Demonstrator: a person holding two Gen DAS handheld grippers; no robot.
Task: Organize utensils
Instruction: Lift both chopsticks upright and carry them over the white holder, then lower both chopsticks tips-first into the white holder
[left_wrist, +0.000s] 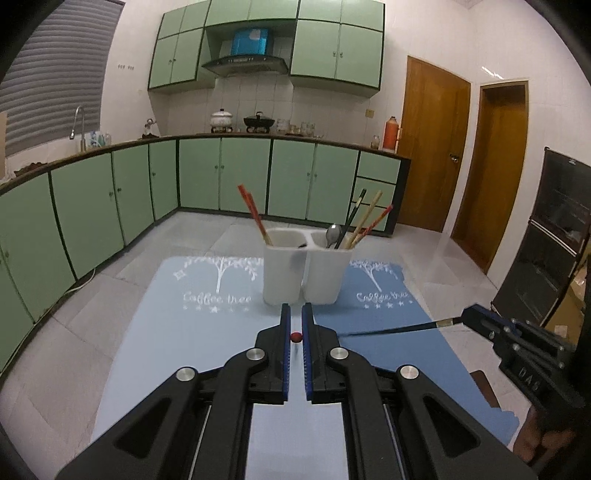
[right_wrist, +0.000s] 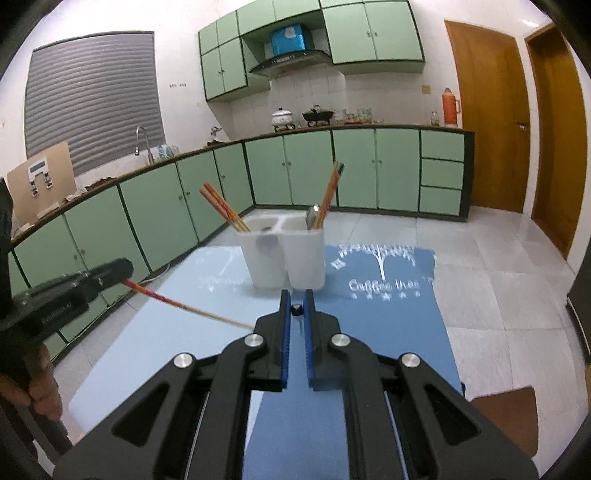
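Observation:
A white two-compartment utensil holder (left_wrist: 306, 273) (right_wrist: 284, 258) stands where a light blue mat (left_wrist: 177, 339) meets a darker blue mat (left_wrist: 388, 317). Its left cup holds red chopsticks (left_wrist: 253, 212). Its right cup holds a spoon (left_wrist: 332, 234) and several chopsticks. My left gripper (left_wrist: 295, 308) (right_wrist: 123, 271) is shut on a red chopstick (right_wrist: 177, 304), seen end-on as a red dot (left_wrist: 295, 336) in the left wrist view. My right gripper (right_wrist: 296, 293) (left_wrist: 469, 317) is shut on a black chopstick (left_wrist: 391, 328), whose end (right_wrist: 296, 309) shows between the pads. Both grippers hover in front of the holder.
Green kitchen cabinets (left_wrist: 110, 206) run along the left and back behind the table. A dark oven-like cabinet (left_wrist: 554, 236) stands at the right. Wooden doors (left_wrist: 432, 147) are at the back right. A brown object (right_wrist: 506, 417) lies at the mat's right front corner.

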